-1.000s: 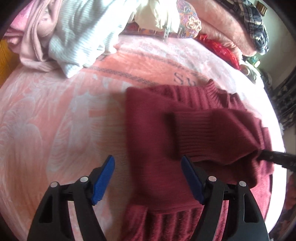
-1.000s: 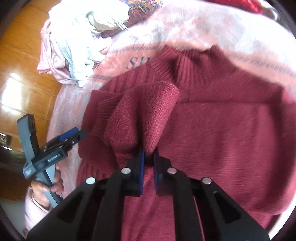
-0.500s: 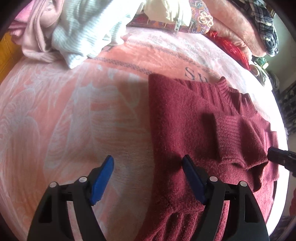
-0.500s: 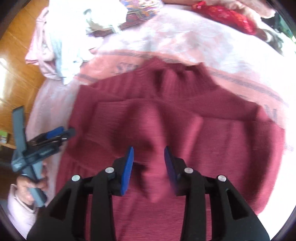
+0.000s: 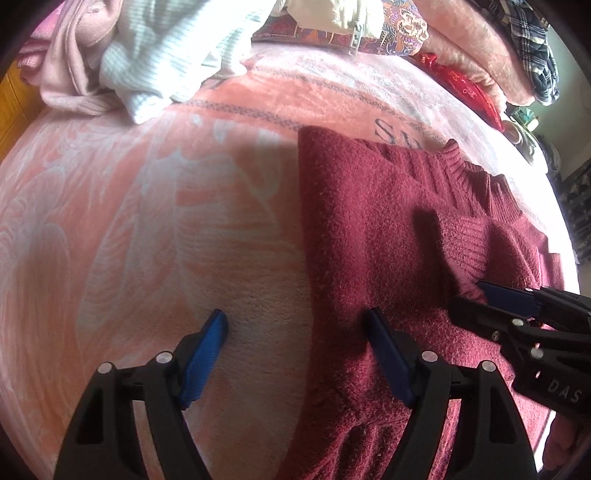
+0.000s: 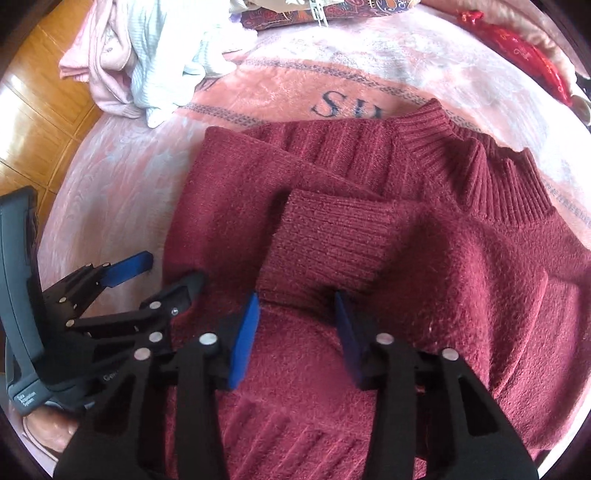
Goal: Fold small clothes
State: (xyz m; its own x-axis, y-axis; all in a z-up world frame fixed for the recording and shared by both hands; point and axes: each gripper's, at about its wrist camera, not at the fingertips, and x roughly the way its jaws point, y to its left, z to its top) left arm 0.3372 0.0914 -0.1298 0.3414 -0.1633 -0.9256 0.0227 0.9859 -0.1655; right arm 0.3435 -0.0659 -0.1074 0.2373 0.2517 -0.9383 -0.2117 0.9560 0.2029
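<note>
A dark red knit sweater lies flat on the pink blanket, its left side folded in, with a ribbed sleeve cuff laid across its chest. My left gripper is open and empty, straddling the sweater's left edge: one finger over the blanket, one over the sweater. My right gripper is open and empty just below the cuff. It also shows in the left wrist view, and the left gripper shows in the right wrist view.
A heap of pink and white clothes lies at the bed's far left. A patterned pillow, a red item and a plaid garment lie at the far right. Wooden floor shows past the bed's left edge.
My right gripper opened and let go of the sleeve, which now lies across the sweater's chest. My left gripper shifted left off the sweater body to its left edge.
</note>
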